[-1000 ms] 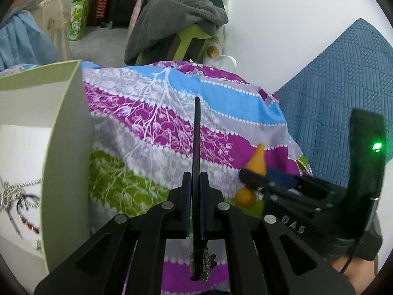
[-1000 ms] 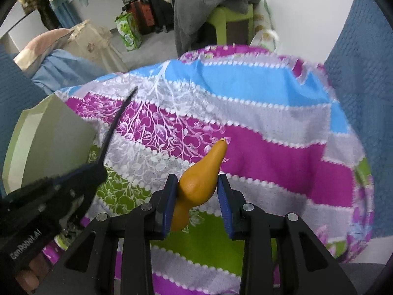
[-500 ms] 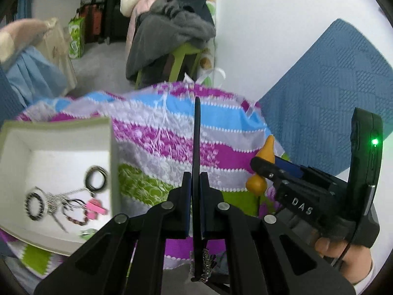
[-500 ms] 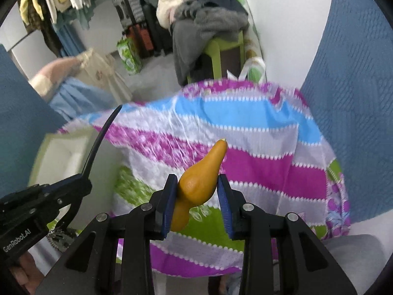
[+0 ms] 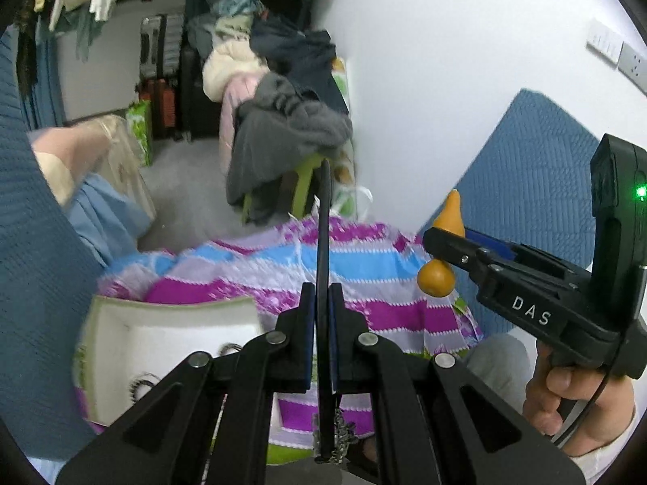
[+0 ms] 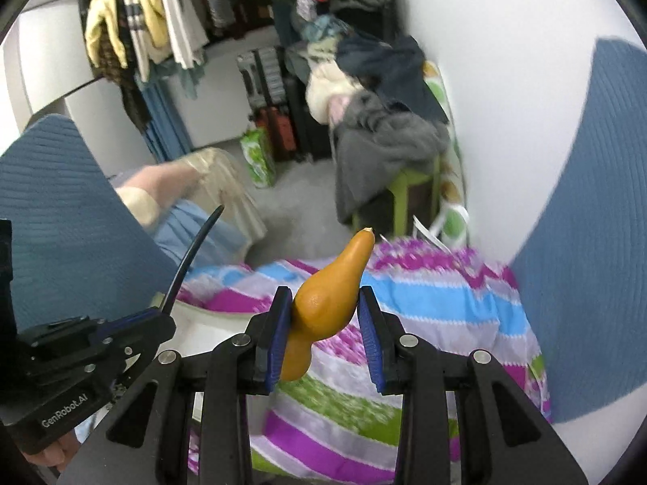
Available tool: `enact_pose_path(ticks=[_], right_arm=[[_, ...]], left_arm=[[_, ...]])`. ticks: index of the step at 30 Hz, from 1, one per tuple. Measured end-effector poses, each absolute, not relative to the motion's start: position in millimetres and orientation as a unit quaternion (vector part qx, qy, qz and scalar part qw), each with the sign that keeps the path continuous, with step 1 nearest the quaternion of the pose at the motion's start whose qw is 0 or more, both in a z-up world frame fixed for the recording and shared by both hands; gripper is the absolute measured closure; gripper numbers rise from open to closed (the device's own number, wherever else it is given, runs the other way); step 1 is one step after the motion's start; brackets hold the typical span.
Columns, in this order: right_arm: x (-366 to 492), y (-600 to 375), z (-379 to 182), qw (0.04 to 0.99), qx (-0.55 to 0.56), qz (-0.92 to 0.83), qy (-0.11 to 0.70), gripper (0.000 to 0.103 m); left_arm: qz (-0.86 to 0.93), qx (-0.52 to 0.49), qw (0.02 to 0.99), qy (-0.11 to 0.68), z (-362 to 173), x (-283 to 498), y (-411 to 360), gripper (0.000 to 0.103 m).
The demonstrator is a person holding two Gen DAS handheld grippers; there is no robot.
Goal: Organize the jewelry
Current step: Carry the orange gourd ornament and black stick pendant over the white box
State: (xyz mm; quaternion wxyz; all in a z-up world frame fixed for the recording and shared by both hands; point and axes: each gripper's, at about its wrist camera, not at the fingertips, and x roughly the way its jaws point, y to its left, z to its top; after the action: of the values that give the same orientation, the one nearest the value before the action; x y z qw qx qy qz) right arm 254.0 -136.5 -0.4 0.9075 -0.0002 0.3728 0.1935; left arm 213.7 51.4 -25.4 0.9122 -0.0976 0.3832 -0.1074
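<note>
Left gripper (image 5: pixel 322 363), clenched on a thin black band (image 5: pixel 323 242) standing upright, sits nearer the white jewelry tray (image 5: pixel 170 335) at the striped cloth's (image 5: pixel 364 275) left edge; right gripper (image 6: pixel 323 339) grasps an orange gourd pendant (image 6: pixel 327 295).

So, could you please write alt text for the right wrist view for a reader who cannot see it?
The right claw grips an orange gourd-shaped ornament above a table under a striped floral cloth. At lower left, the left claw holds a thin black strip, with a cluttered clothes rack behind.
</note>
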Motion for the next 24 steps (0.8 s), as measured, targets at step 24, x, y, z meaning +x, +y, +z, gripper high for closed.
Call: enact_pose_path(ticks=[24], right_arm=[[230.7,13.1,-130.5,0.849,-0.058,0.276,0.447,0.072]], left_arm=[[-0.014,-0.133,0.896,0.424,-144.9,185.4,182.0,0.097]])
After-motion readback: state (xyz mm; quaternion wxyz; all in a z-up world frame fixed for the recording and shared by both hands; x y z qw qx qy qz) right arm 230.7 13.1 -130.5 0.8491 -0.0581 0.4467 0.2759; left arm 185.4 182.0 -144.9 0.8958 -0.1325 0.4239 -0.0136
